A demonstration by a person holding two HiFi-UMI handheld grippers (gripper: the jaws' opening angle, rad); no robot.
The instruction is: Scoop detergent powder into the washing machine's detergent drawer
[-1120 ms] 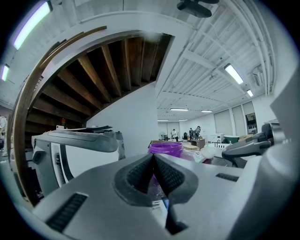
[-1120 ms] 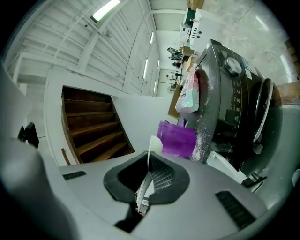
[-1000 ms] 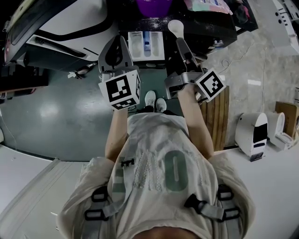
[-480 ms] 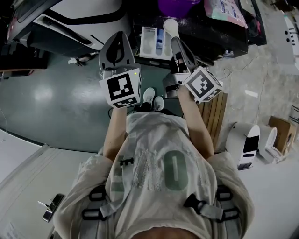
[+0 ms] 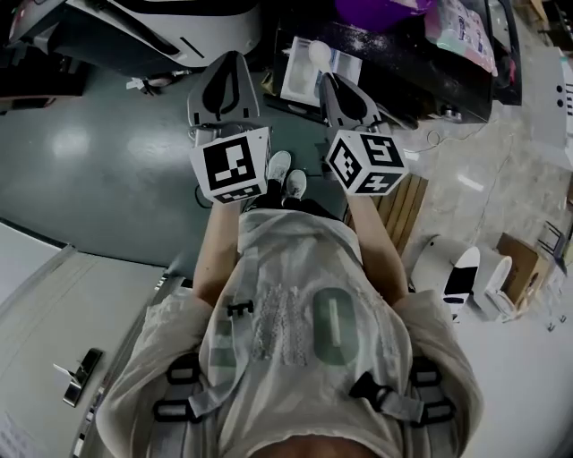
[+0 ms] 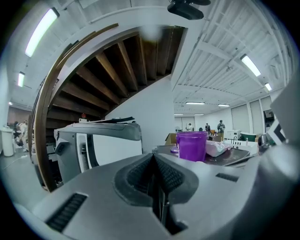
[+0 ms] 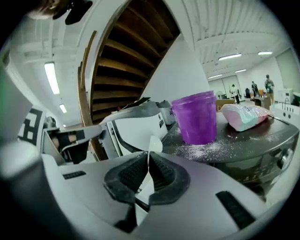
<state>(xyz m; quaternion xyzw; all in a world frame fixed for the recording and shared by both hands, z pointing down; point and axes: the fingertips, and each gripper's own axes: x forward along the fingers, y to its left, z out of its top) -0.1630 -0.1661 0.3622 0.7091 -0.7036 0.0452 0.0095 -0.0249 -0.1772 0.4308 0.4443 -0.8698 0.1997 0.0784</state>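
The bucket [image 7: 196,117] stood on the top of the washing machine [image 5: 421,85], toward its left edge. The detergent bag [image 7: 243,116] lay to the bucket's right, and loose powder [image 7: 211,150] was scattered on the top before it. The detergent drawer [image 5: 345,64] stuck out of the machine's front, below the bucket. The scoop [image 5: 318,54] sat between the fingers of the right gripper [image 5: 333,80], its bowl over the drawer in the head view. The left gripper [image 5: 224,63] hung beside it, left of the drawer. Another appliance [image 5: 161,27] stood on the floor [image 5: 107,179] left of the machine. Wooden slats [image 5: 407,210] lay on the floor right of the person's shoes [image 5: 285,174].
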